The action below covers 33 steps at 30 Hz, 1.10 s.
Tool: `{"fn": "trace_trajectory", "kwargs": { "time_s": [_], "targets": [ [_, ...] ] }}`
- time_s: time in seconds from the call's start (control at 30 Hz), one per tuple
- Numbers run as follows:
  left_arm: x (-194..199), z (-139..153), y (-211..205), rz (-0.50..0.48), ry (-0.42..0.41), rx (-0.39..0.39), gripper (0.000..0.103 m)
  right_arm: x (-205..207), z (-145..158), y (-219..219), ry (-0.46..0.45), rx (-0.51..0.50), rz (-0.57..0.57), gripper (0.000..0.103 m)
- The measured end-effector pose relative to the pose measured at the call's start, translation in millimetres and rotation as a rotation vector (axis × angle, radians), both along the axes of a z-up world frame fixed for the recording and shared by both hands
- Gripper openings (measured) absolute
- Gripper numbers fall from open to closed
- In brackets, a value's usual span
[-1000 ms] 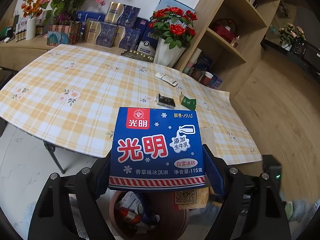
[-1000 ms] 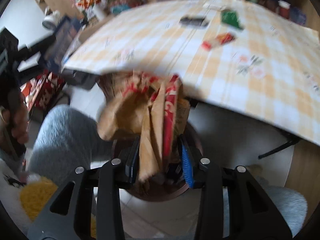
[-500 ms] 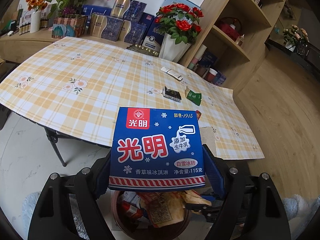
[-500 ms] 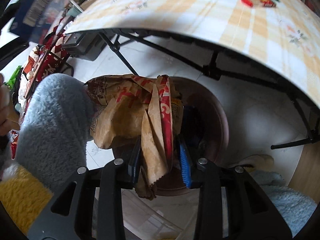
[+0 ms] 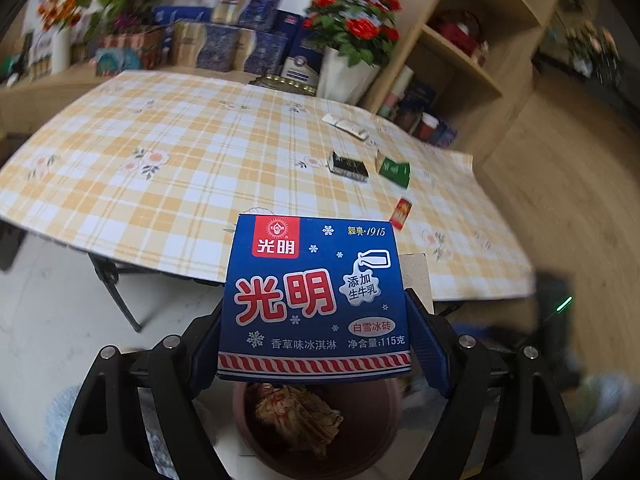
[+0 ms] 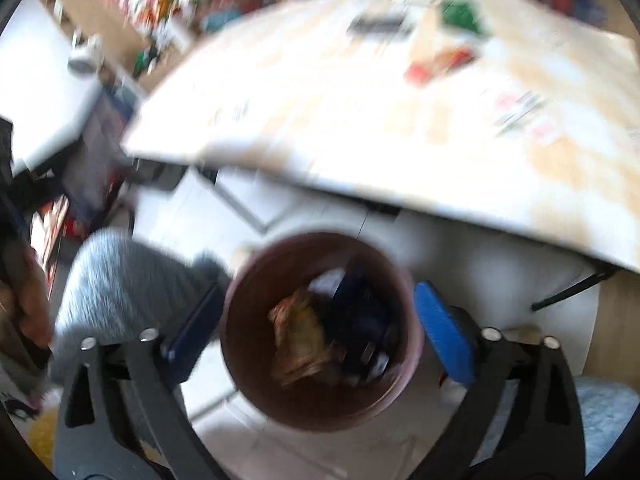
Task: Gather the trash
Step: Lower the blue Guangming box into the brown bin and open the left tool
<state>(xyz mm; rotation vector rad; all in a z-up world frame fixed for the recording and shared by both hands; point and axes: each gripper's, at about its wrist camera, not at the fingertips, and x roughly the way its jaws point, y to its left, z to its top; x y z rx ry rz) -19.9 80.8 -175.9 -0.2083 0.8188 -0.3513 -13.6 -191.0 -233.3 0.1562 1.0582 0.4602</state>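
Left wrist view: left gripper (image 5: 316,328) is clamped on the blue ice-cream box (image 5: 314,300), held above the brown bin (image 5: 320,432) for dropping.
Right gripper (image 6: 316,328): its jaws have just been opening and stand apart, empty, so the crumpled paper bag (image 6: 300,336) lies inside the bin.

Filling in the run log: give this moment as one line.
left gripper: shut on ice-cream box above bin | right gripper: jaws just opened, nothing between | brown wrapper: in bin

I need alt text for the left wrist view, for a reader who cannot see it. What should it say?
The left gripper holds a blue ice cream box above a brown trash bin with a crumpled paper bag inside. Behind it, a table with a yellow checked cloth carries a few small wrappers.
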Motion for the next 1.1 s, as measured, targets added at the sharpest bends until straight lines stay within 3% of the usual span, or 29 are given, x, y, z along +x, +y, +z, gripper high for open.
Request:
{"fn": "trace_trajectory", "kwargs": {
  "time_s": [0.1, 0.3, 0.5, 0.57, 0.73, 0.83, 1.1],
  "targets": [
    [2, -8, -17, -0.068, -0.014, 0.079, 0.078, -3, 16, -16, -0.069, -0.022, -0.038, 0.097],
    [15, -32, -34, -0.142, 0.01, 0.086, 0.078, -5, 41, -49, -0.17, -0.073, -0.191, 0.097],
    [16, -75, -51, -0.212, 0.067, 0.043, 0.078, 4, 44, -53, -0.165, -0.117, -0.223, 0.097],
    [14, -89, -67, -0.273, 0.111, 0.084, 0.078, 3, 46, -52, -0.173, -0.129, -0.225, 0.097],
    [8, -92, -91, -0.363, 0.086, 0.12, 0.078, 6, 46, -46, -0.164, -0.135, -0.233, 0.097],
    [11, -100, -95, -0.372, 0.114, 0.139, 0.078, 7, 45, -43, -0.161, -0.14, -0.233, 0.097],
    [21, -107, -85, -0.328, 0.165, 0.095, 0.079, 7, 41, -41, -0.139, -0.178, -0.244, 0.097]
  ]
}}
